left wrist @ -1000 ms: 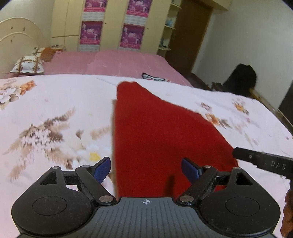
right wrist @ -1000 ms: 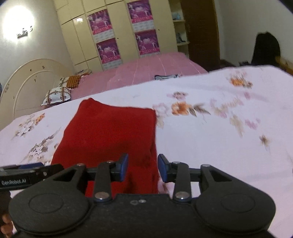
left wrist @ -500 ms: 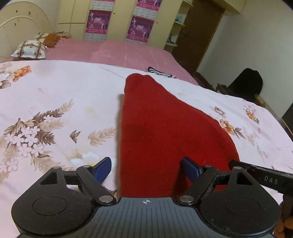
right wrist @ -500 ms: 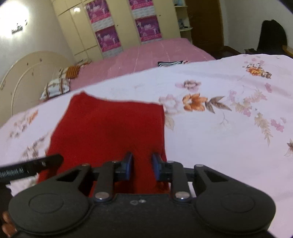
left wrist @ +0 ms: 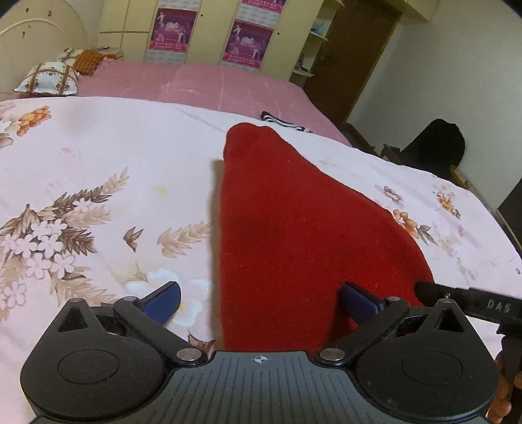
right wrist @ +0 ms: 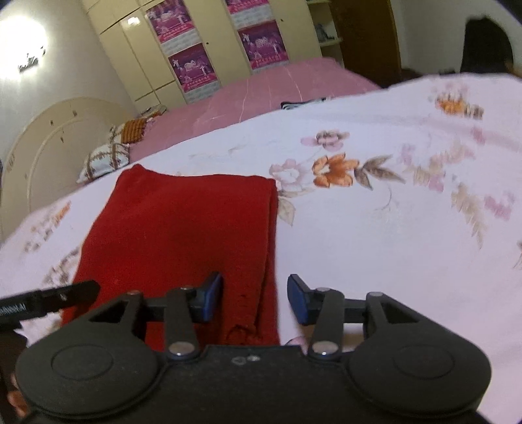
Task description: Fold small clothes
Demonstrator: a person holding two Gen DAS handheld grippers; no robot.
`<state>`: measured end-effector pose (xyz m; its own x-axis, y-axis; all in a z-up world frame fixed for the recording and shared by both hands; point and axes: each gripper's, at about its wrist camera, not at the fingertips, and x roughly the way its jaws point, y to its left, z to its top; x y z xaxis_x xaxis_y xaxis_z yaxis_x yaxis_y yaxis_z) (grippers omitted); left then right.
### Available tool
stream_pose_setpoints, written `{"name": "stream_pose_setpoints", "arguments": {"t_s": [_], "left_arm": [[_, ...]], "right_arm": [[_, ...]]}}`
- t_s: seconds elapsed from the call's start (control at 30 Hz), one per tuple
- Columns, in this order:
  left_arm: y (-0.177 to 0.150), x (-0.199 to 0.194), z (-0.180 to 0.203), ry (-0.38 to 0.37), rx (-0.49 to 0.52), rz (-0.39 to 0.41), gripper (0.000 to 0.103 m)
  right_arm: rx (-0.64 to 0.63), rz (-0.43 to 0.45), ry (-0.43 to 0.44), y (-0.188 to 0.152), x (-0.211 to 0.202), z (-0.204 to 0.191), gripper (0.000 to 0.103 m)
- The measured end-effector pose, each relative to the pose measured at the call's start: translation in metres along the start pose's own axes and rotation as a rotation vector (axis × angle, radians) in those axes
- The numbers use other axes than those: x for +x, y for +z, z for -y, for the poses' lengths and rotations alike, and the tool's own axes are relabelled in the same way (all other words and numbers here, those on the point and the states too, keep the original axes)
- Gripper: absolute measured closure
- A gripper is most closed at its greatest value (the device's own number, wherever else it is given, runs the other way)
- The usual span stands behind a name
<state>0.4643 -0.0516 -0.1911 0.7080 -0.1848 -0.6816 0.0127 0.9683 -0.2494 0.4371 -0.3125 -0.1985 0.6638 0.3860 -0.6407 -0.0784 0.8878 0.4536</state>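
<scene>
In the left wrist view, the left gripper (left wrist: pixel 259 301) sits at 6 o'clock with its blue-tipped fingers (left wrist: pixel 163 300) spread wide, one over the floral bedsheet (left wrist: pixel 98 169) and the other over the near edge of the red garment (left wrist: pixel 287 228). Nothing is pinched between them. At 4 o'clock the black tip of the right gripper (left wrist: pixel 463 301) reaches in just beside the cloth's right corner.

In the right wrist view, the right gripper (right wrist: pixel 254 298) also has its fingers apart, holding nothing; the folded right edge of the red garment (right wrist: pixel 182 234) runs into the gap between them, the left pad (right wrist: pixel 212 295) over red fabric and the right pad over the floral bedsheet (right wrist: pixel 375 228). The left gripper (right wrist: pixel 49 298) shows at 9 o'clock, beside the garment's left corner.

The garment lies flat on the sheet, folded into a long panel running away toward 12 o'clock, its right side showing stacked layers.

Farther off, a striped cloth (left wrist: pixel 282 122) lies at the sheet's far edge, then a pink bed cover (left wrist: pixel 195 81), pillows (left wrist: pixel 45 80) at 10 o'clock, and a cream wardrobe with purple posters (left wrist: pixel 169 29) against the back wall.
</scene>
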Motion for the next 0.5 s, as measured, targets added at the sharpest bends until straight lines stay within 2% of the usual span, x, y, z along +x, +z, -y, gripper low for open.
{"name": "stream_pose_setpoints", "arguments": {"t_s": [0.1,0.17,0.2,0.23,0.3,0.37,0.4,0.5], "left_arm": [[0.000,0.003,-0.002,-0.019,-0.015,-0.008,0.000],[0.000,0.004,-0.004,-0.029,-0.026,-0.012,0.000],[0.000,0.005,-0.004,-0.034,-0.031,-0.013,0.002],[0.000,0.006,-0.004,-0.047,-0.035,-0.015,0.010],[0.001,0.008,-0.004,-0.093,-0.054,-0.026,0.025],[0.002,0.010,-0.002,-0.103,-0.070,-0.032,0.025],[0.002,0.012,-0.003,-0.107,-0.077,-0.034,0.025],[0.000,0.011,-0.003,-0.124,-0.096,-0.033,0.033]], "right_arm": [[0.058,0.001,0.049,0.002,0.000,0.007,0.058],[0.071,0.000,0.049,0.003,0.002,0.008,0.047],[0.069,-0.005,0.053,0.003,0.004,0.007,0.037],[0.065,-0.017,0.061,0.002,0.007,0.006,0.037],[0.059,-0.045,0.071,0.000,0.015,0.005,0.040],[0.077,-0.039,0.084,-0.001,0.017,0.006,0.041],[0.083,-0.042,0.094,-0.002,0.018,0.006,0.044],[0.105,-0.052,0.118,-0.005,0.019,0.005,0.051]]}}
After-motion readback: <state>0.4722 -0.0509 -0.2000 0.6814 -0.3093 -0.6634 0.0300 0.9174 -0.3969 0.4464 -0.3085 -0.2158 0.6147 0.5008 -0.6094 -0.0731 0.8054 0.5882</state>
